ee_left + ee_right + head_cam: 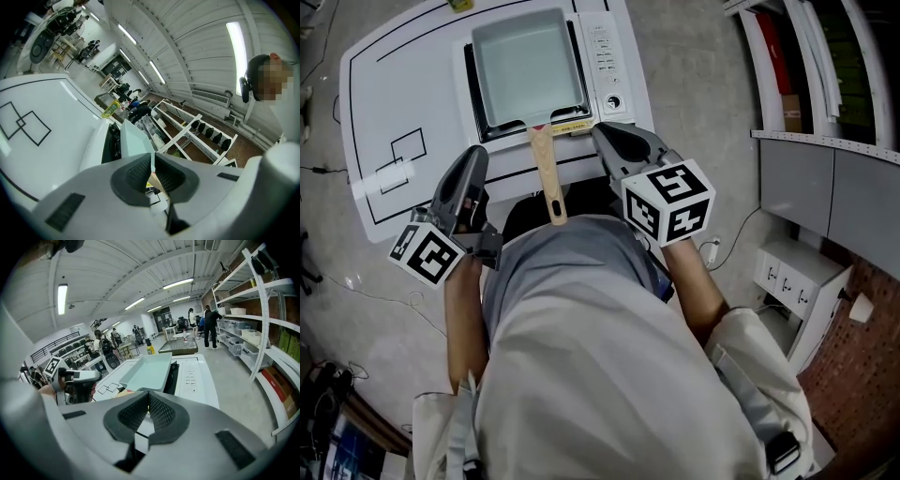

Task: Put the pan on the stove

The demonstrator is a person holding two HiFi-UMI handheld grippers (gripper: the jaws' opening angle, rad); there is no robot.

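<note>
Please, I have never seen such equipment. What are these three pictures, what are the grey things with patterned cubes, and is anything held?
There is no robot: a person holds one grasping tool in each hand; the cubes belong to them. The head view looks down from the person's head; the other two views come from cameras on each tool. The left tool and the right tool are both shut and empty. On the white table stands a stove, and a square pan with a wooden handle sits on it.
</note>
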